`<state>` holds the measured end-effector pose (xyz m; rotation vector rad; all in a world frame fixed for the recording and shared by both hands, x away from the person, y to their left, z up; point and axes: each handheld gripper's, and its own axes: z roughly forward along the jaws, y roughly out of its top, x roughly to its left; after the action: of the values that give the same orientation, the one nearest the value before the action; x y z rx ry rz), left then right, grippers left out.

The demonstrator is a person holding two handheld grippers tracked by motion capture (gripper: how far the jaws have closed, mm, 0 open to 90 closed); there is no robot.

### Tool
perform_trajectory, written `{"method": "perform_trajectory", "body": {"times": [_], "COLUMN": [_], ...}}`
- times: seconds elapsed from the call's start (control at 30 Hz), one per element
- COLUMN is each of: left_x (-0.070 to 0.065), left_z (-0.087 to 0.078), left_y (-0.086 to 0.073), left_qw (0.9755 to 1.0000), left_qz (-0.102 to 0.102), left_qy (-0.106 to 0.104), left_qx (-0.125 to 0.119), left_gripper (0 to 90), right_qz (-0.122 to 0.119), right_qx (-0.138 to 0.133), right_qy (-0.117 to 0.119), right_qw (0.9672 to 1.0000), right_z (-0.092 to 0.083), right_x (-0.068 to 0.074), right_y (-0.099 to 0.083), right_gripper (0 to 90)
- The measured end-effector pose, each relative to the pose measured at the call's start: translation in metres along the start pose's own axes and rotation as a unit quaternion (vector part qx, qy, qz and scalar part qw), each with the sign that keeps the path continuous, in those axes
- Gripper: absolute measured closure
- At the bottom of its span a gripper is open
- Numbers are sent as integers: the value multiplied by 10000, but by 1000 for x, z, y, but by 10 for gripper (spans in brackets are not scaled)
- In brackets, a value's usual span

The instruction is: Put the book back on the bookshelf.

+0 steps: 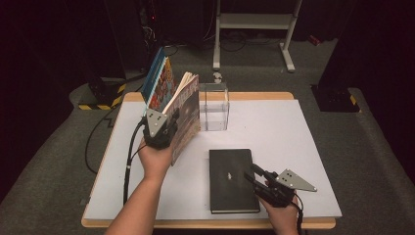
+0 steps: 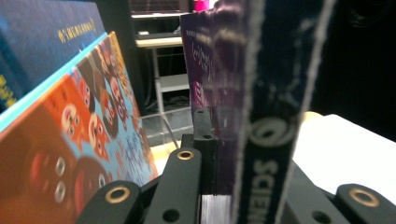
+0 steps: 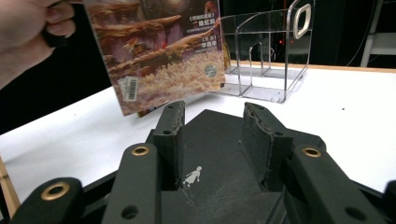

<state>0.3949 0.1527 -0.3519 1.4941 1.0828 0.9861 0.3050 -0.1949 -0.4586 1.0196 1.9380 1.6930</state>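
White tabletop (image 1: 293, 137) is seen from above amid dark room; the left gripper (image 1: 172, 128) is clamped on an upright paperback (image 1: 188, 115), colourful books (image 1: 159, 83) beside it, a clear organiser (image 1: 214, 105) beyond. In the left gripper view, the paperback's spine (image 2: 268, 140) is pinched. In the right gripper view, the right gripper (image 3: 217, 135) is held part-open, empty, over a black notebook (image 3: 219, 182).

White table (image 1: 303, 147), black notebook (image 1: 230, 178), clear organizer (image 1: 214, 107)

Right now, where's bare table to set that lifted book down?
Free: the right side, past the clear holder and black notebook; also the near-left corner of the table. Crowded: back-left, where the left gripper holds the book beside leaning books.
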Motion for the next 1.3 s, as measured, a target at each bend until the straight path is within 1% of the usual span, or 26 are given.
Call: {"method": "perform_trajectory", "body": {"times": [0.1, 0.27, 0.5, 0.63, 0.7, 0.77, 0.87, 0.97, 1.03, 1.07, 1.13, 1.2, 1.3], "left_x": [0, -1, -5, -2, -1, 1, 0, -1, -2, -2, -2, -2, 0], "left_z": [13, 34, 64, 80, 85, 90, 96, 102, 104, 104, 106, 108, 110], "left_y": [1, 3, 4, 4, 4, 4, 3, 3, 2, 2, 1, 0, -1], "left_qw": [9999, 9993, 9984, 9978, 9975, 9970, 9970, 9969, 9966, 9965, 9962, 9962, 9962], "left_qz": [-51, -154, -174, -252, -248, -314, -233, -245, -287, -265, -297, -280, -326], "left_qy": [155, 314, 516, 595, 650, 678, 704, 721, 735, 756, 773, 787, 787], "left_qx": [-31, -89, -134, -135, -153, -187, -203, -211, -234, -239, -254, -238, -200], "left_gripper": [837, 836, 836, 836, 836, 836, 836, 837, 836, 836, 836, 836, 836], "right_qz": [16, 41, 92, 104, 111, 122, 114, 128, 132, 130, 134, 154, 143], "right_qx": [-25, -66, -88, -104, -105, -101, -76, -79, -76, -76, -71, -66, -49], "right_qy": [-2, -18, 2, -9, -8, 2, 13, 17, 18, 16, 23, 29, 31], "right_qw": [10000, 10000, 9999, 9999, 9999, 9999, 9999, 9999, 9999, 9999, 9999, 9999, 9999], "right_z": [-1, -3, -4, -5, -5, -4, -3, -3, -3, -3, -3, -2, -2], "right_x": [-2, -4, -6, -7, -7, -7, -7, -7, -6, -6, -6, -6, -5], "right_y": [1, 1, 2, 2, 2, 2, 1, 1, 1, 1, 0, 0, 0], "right_gripper": [593, 594, 594, 593, 594, 594, 594, 594, 594, 594, 594, 594, 594]}}
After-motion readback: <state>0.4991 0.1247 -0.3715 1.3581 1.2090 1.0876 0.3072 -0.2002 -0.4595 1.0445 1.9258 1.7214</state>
